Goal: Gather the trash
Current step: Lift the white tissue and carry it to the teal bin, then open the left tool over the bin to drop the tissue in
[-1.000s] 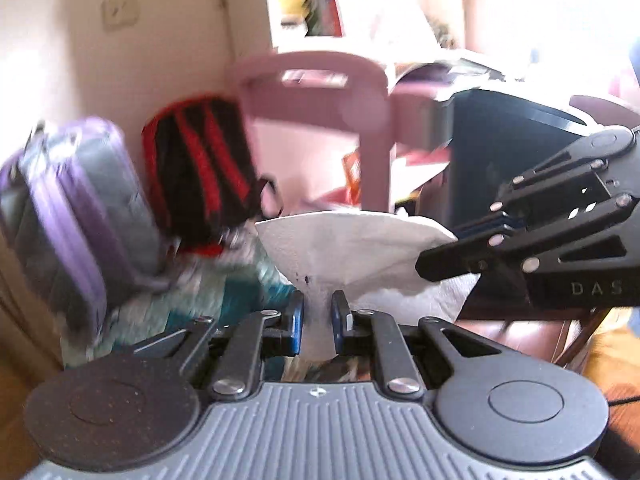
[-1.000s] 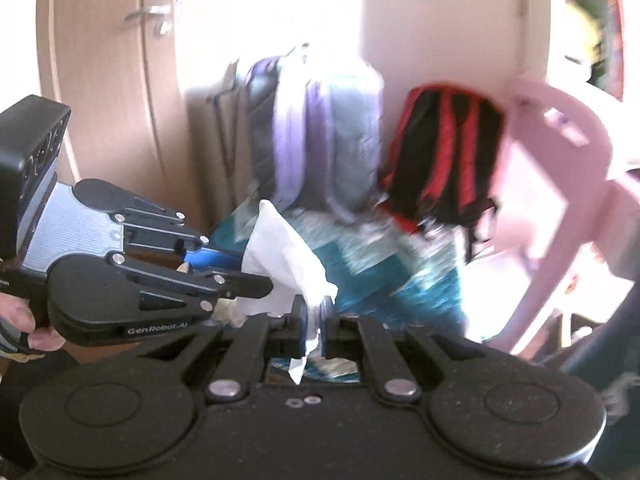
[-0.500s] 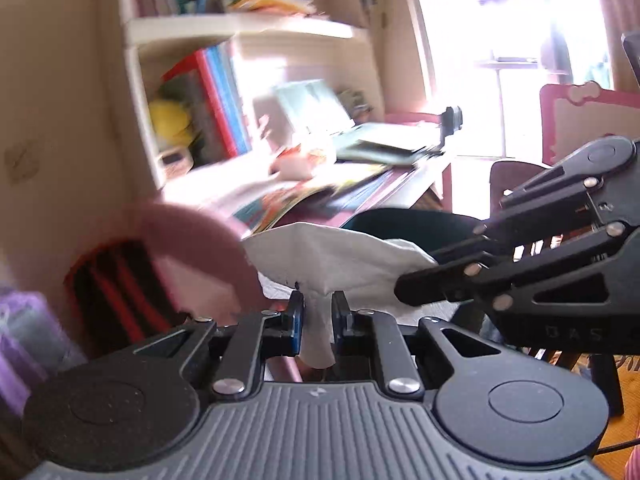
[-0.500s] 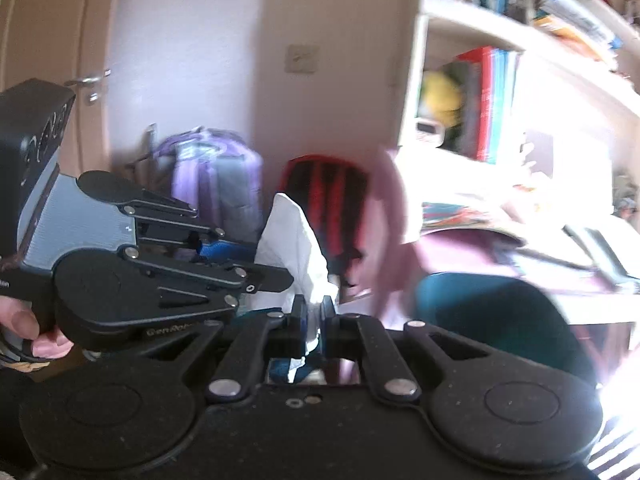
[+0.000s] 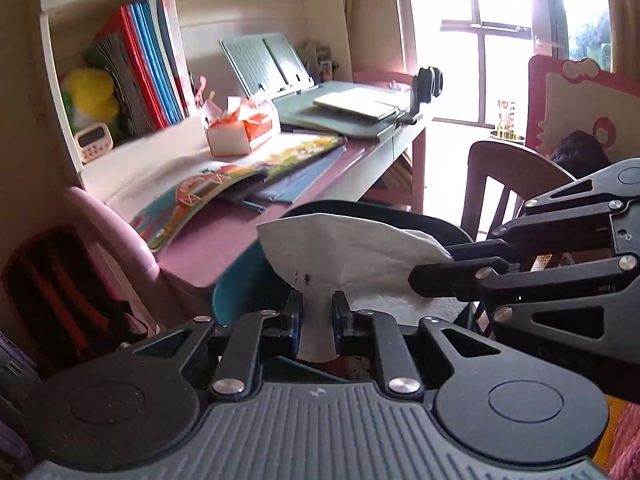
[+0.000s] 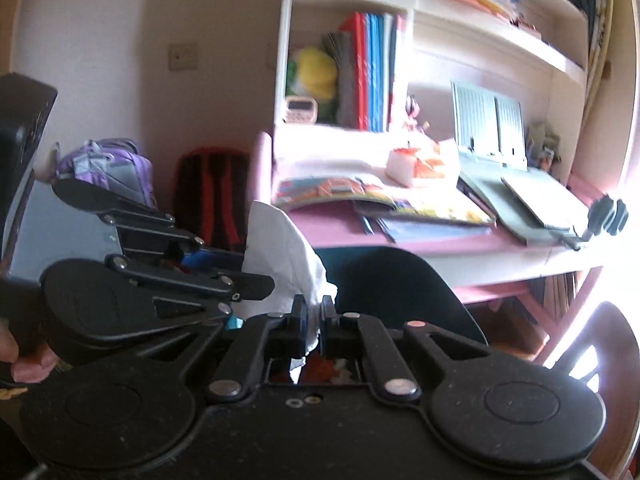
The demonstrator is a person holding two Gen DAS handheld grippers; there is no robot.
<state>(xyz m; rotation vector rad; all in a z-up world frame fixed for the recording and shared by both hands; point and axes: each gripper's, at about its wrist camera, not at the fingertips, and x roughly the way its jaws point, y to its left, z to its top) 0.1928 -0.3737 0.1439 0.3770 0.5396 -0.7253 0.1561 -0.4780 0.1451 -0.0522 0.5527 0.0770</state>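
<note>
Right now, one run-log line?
phase: carrying | left gripper: shut on white tissue | right gripper: shut on same tissue | backdrop: pink desk

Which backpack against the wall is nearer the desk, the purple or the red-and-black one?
The red-and-black backpack: it stands right beside the pink desk, while the purple backpack sits farther off, on its other side.

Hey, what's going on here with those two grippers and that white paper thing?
A person is collecting trash with two handheld grippers. Both the left gripper and the right gripper have their jaws shut on one crumpled white tissue, carried in the air between them. Beyond it stand a teal chair and a cluttered pink desk. No bin is in view.
</note>
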